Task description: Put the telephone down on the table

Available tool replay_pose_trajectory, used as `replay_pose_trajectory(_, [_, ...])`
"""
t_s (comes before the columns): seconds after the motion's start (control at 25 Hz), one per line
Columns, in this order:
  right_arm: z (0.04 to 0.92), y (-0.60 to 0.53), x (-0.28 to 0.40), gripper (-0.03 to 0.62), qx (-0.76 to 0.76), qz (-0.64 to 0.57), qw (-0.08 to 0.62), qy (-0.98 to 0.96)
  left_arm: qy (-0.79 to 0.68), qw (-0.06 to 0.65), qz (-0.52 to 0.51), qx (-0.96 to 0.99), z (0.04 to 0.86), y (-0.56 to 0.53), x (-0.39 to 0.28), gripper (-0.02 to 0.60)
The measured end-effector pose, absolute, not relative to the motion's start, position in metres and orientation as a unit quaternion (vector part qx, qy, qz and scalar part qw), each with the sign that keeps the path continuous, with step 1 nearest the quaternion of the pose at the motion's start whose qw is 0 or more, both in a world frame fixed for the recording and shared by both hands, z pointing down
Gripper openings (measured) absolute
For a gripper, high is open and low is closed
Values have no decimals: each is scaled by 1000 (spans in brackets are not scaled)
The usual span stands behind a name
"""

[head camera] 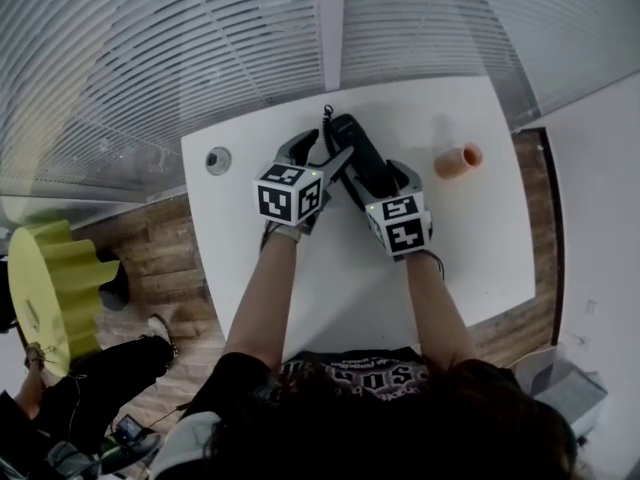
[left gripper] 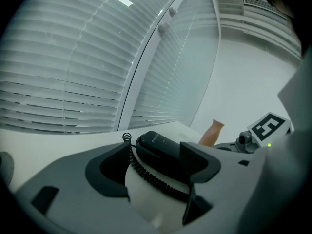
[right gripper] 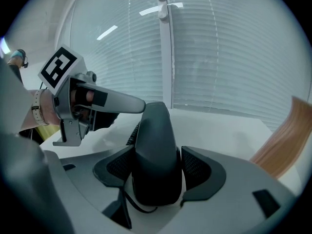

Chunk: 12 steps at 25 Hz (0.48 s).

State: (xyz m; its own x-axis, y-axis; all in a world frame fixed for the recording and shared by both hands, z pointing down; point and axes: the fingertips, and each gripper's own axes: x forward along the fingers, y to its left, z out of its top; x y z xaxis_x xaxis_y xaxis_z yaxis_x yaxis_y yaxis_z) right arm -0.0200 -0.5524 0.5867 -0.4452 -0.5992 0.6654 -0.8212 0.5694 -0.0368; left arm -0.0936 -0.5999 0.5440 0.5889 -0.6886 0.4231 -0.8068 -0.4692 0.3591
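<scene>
A black telephone handset (head camera: 362,158) is held over the white table (head camera: 460,258), with my right gripper (head camera: 380,180) shut on it. In the right gripper view both pads press the handset (right gripper: 153,150) from the sides. Its coiled black cord (left gripper: 146,172) runs across the gap of my left gripper (left gripper: 153,179), whose jaws stand wide apart and open around it. The left gripper (head camera: 322,156) sits just left of the handset, fingertips close to it. From these views I cannot tell whether the handset touches the table.
A tan cylinder (head camera: 458,160) lies on the table to the right of the grippers. A round grommet (head camera: 218,160) sits in the table's far left corner. Window blinds (head camera: 200,48) stand just beyond the far edge. A yellow object (head camera: 40,288) is on the floor at left.
</scene>
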Motion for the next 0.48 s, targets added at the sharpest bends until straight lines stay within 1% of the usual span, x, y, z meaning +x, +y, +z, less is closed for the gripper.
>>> replay_pose_trajectory(0.08, [582, -552, -18, 298, 433, 175, 299, -832, -441, 263, 112, 851, 539, -594, -96, 316])
replay_pose_trajectory(0.28, [559, -546, -12, 298, 444, 164, 281, -835, -447, 243, 108, 854, 519, -579, -102, 315])
replay_pose_trajectory(0.48, [528, -535, -10, 298, 461, 148, 255, -837, -451, 205, 106, 862, 490, -557, -103, 314])
